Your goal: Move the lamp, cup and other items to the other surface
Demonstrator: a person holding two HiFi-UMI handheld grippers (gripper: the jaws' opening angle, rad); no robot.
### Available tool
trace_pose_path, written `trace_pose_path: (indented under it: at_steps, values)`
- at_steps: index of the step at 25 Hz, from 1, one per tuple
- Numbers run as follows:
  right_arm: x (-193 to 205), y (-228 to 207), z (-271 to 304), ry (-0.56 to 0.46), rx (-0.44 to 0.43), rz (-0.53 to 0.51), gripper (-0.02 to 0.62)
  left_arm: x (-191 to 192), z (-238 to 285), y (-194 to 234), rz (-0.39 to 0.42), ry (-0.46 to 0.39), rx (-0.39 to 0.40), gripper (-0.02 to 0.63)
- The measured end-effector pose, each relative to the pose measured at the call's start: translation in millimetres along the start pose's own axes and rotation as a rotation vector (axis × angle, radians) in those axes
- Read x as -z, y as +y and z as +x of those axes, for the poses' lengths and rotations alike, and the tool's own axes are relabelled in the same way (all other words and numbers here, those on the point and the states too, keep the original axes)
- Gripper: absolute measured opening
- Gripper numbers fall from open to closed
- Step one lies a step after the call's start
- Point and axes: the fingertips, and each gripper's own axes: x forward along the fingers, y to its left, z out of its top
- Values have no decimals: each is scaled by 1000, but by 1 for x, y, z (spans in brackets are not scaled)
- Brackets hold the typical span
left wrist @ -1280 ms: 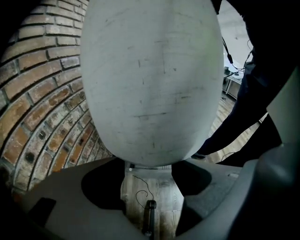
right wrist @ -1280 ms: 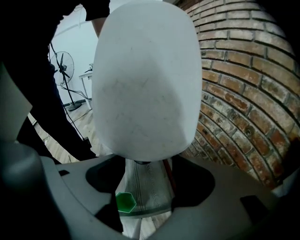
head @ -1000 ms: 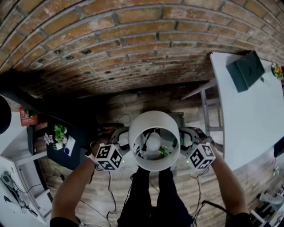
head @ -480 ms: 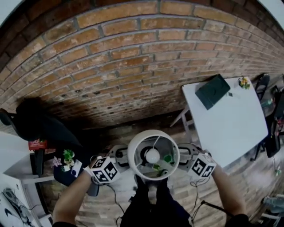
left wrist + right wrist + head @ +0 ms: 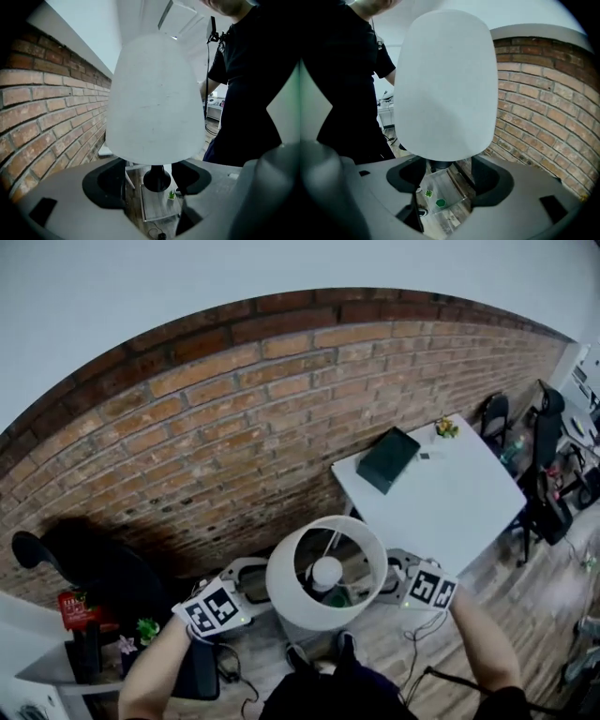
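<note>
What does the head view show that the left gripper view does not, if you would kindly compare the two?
Only the head view shows the white table with a dark green box lying on it, and the bulb seen from above inside the lampshade. Only the left gripper view shows the shade from the side, with the lamp's black lower part beneath it. Both views show the white lampshade and the brick wall.
</note>
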Motion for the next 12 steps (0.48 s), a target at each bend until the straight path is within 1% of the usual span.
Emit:
trace_pose_path:
  at_steps: [3,8,12]
  values:
    - [-1,0,-28,-5,59,29,308,-30,5,2,49,-41,37,302]
    - [14,5,-63,-2,131,83,305,-59,31,-4,97,-58,92,302]
    - [35,-3,-95,7,178,117,302,-79,64,-4,117,-58,97,302]
